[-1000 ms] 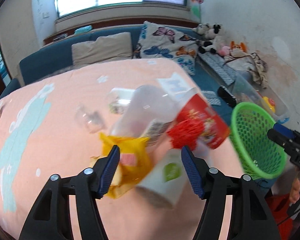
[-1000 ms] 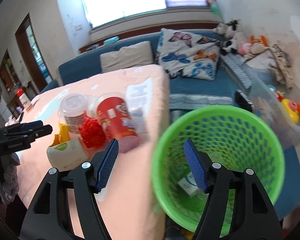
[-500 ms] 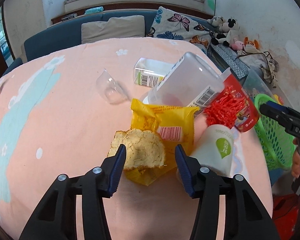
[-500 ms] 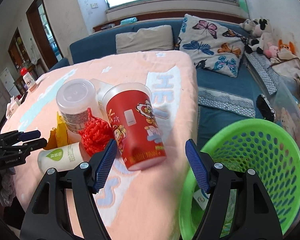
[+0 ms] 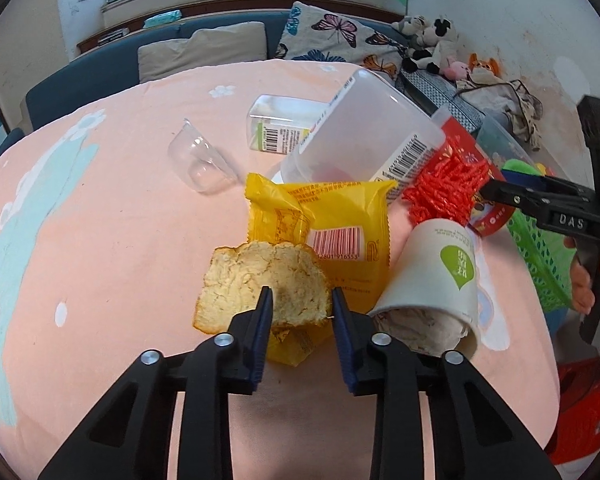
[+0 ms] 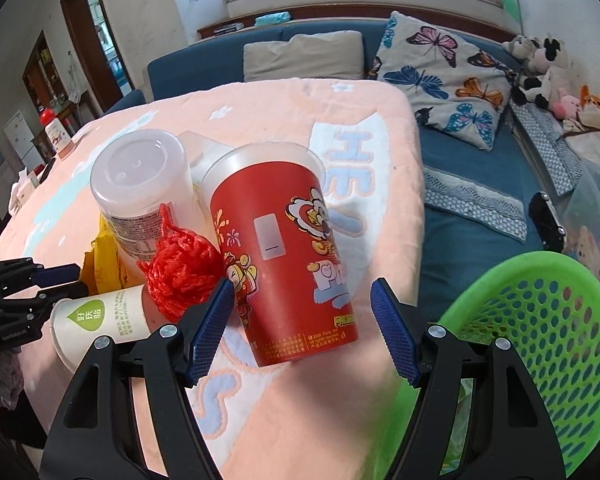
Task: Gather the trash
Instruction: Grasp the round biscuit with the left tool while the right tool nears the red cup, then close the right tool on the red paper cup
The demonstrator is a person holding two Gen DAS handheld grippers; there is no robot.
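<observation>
Trash lies on a peach blanket: a piece of bread (image 5: pixel 260 280) on a yellow wrapper (image 5: pixel 332 220), a white paper cup (image 5: pixel 432 276) on its side, a red mesh ball (image 5: pixel 444 192), a clear tub (image 5: pixel 364 140) and a red cup (image 6: pixel 288 256). My left gripper (image 5: pixel 301 306) has its jaws narrowed around the near edge of the bread. My right gripper (image 6: pixel 303 304) is open, its jaws either side of the red cup. A green basket (image 6: pixel 540 344) stands at the right, below the table edge.
A small clear cup (image 5: pixel 200 160) and a clear box (image 5: pixel 280 128) lie farther back on the blanket. A blue sofa with pillows (image 6: pixel 440 76) stands behind. Stuffed toys (image 5: pixel 432 44) and clutter are at the right wall.
My left gripper moved down to the bread and narrowed its jaws around it. My right gripper swung left from over the basket to the red cup and came closer.
</observation>
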